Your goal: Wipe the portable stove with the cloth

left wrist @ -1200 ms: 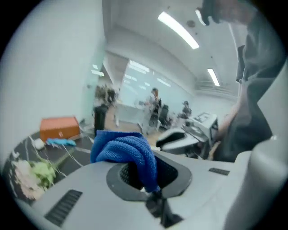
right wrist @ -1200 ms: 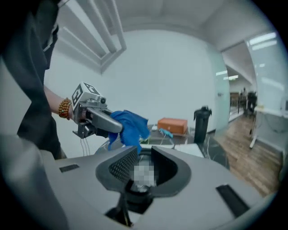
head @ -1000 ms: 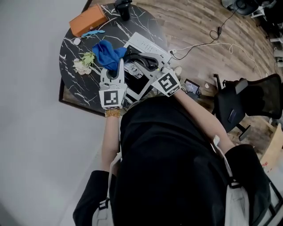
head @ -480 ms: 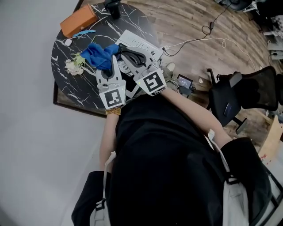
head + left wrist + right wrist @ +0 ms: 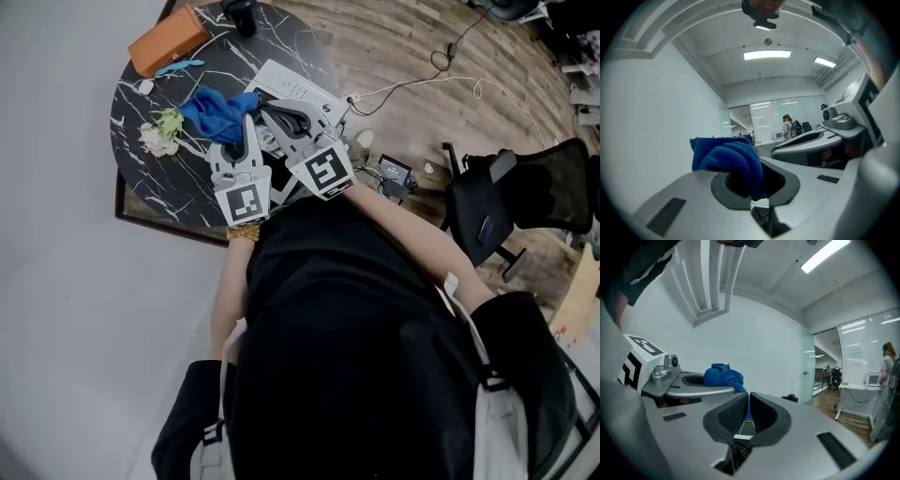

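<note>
Now: left gripper (image 5: pixel 755 186) clamped on blue cloth (image 5: pixel 724 154), beside stove (image 5: pixel 298 92). Right gripper (image 5: pixel 746 412) jaws just closed together; blue sliver in gap, possibly cloth behind.

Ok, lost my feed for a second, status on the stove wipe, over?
Left gripper shut on cloth. Right gripper fingers just closed, cloth edge between them. Cloth at portable stove's edge. Nothing blocking.

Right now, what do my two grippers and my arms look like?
Both the left gripper and right gripper have light grey shells with dark textured pads. Each carries a white cube printed with black square markers. You wear a black top and a yellowish wristband.
</note>
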`<state>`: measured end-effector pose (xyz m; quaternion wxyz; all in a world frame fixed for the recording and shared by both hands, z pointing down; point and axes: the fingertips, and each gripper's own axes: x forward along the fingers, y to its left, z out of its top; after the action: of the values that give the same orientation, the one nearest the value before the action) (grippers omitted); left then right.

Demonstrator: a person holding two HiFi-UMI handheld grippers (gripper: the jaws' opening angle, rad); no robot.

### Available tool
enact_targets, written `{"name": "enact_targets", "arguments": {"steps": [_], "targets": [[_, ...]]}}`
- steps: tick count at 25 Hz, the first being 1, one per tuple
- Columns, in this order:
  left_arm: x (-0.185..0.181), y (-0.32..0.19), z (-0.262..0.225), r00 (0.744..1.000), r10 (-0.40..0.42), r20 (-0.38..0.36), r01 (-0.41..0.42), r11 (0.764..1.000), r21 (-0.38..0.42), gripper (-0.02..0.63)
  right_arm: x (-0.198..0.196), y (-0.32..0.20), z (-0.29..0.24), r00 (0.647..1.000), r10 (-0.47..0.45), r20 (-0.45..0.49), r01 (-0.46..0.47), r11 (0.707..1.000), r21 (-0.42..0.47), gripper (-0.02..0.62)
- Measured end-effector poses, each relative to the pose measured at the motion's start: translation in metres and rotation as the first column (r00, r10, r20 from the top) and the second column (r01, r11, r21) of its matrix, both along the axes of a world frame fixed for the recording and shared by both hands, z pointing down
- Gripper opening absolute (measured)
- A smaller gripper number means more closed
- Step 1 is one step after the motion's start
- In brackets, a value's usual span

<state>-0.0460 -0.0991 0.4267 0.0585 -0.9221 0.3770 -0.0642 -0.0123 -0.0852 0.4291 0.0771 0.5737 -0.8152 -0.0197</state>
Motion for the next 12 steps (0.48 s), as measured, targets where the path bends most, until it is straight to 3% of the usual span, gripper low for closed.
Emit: {"name": "enact_targets", "arguments": {"steps": [12], "targets": [[-0.001, -0.001, 0.011, 1.000, 0.001, 0.010, -0.001, 1.000, -0.030, 0.026, 0.001, -0.002, 0.011, 1.000, -0.004, 0.009, 0.005, 0.999, -0.041, 0.014]]}}
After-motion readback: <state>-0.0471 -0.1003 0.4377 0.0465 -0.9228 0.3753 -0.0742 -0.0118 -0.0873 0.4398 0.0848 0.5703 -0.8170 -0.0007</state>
